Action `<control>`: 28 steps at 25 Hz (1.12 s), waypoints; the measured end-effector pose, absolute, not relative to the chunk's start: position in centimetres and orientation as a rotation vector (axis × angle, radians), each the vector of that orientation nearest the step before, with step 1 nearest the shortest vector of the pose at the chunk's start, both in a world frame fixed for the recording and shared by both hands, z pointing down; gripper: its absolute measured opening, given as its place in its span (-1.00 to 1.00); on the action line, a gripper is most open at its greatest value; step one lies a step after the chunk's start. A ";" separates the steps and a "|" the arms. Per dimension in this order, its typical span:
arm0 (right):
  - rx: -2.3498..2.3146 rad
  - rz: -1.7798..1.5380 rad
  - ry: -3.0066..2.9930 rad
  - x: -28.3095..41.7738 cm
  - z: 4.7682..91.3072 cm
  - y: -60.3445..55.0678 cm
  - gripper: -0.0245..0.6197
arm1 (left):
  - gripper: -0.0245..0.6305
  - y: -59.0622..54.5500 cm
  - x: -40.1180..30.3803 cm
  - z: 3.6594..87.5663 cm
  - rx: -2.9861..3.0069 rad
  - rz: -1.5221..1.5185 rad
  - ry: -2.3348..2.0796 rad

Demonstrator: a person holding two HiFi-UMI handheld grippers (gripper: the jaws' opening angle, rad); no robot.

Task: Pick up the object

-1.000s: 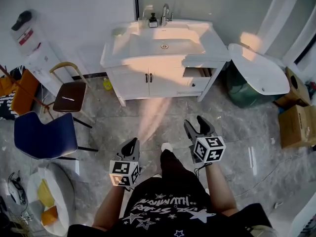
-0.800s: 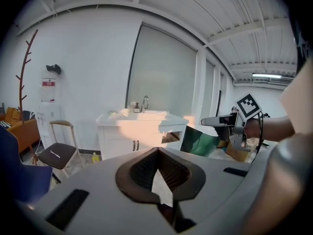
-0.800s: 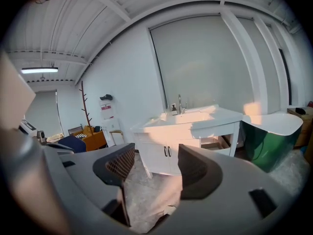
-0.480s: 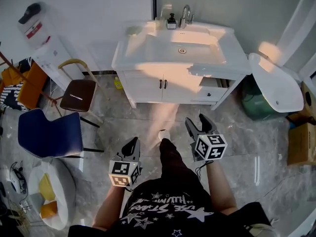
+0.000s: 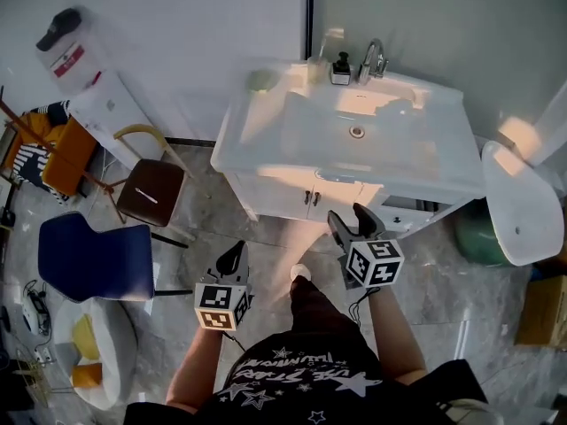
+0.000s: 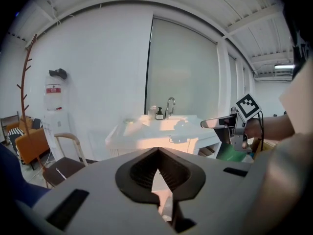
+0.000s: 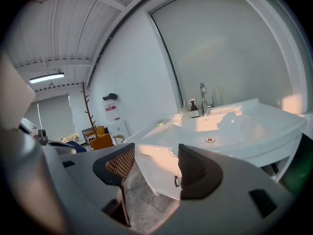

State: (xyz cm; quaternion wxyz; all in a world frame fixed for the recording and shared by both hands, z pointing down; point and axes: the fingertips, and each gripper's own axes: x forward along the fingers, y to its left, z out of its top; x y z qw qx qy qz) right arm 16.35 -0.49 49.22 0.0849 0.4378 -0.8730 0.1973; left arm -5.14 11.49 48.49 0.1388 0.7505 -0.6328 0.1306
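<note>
Guessing which object is meant is the hard part, since the task doesn't name it. Best candidates I can see are the dark pump bottle (image 5: 341, 69) standing just beside the faucet (image 5: 372, 58), and the pale green round thing (image 5: 262, 80) at the back corner, further left. Both sit on the white bench (image 5: 257, 144) with the basin in it. That bench is ahead of the left hand-held gripper (image 5: 234, 257) and the right hand-held gripper (image 5: 350, 221) and well apart from both, so nothing is within reach.

The left hand-held gripper is pinched together with nothing in it. Its own view shows the two pads meeting at the tip, aimed toward the bench. The right hand-held gripper is spread wide and its jaws have just been opening. Only floor (image 5: 266, 233) and the cabinet doors (image 5: 310, 197) show through the gap, no object. It's the nearer of the two to the bench.

Progress-wise I'd call it basically zero: no contact, no grasp, nothing lifted. The whole job is left: close in on the bench, get the jaws around the target, squeeze, lift. My bet is the right one does the picking since it's the open one, but that's just a guess.
</note>
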 end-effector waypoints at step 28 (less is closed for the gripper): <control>1.043 0.657 -2.620 5.3 51.9 -23.8 -0.07 | -0.88 -10.1 -14.6 48.8 1.957 0.421 -1.961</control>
